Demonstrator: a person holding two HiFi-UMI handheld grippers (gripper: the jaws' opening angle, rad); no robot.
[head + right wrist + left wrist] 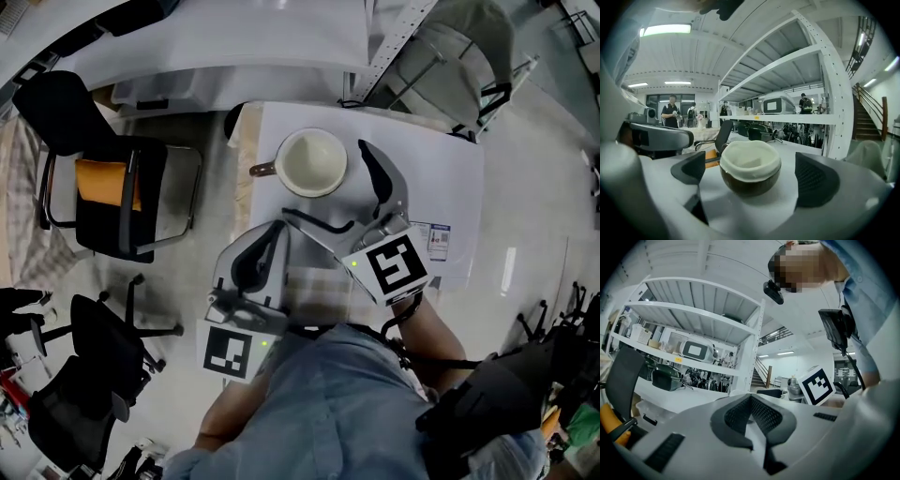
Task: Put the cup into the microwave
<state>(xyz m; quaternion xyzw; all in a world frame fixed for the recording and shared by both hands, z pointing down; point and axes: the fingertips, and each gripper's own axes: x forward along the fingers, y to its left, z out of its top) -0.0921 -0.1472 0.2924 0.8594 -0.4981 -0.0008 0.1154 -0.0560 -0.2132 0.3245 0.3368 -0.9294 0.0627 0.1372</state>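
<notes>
Grasping was in hand: the right gripper [752, 174] gaped wide around the brown cup [312, 161], upper centre of the head view (pads not touching). The left gripper [751, 404] sat closed, empty. The next move likely called for a squeeze.

Operator: pale-blue shirt [328, 403] — left gripper [751, 416] and right gripper [325, 183] light grey, black ribbed pads [768, 416], each bearing a black-and-white marker cube [394, 265].

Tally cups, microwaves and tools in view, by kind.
Brown cup with white inside: 1
White microwave with dark window: 1
Two-jaw tools: 2 (left tool, right tool)
Total: 4
</notes>
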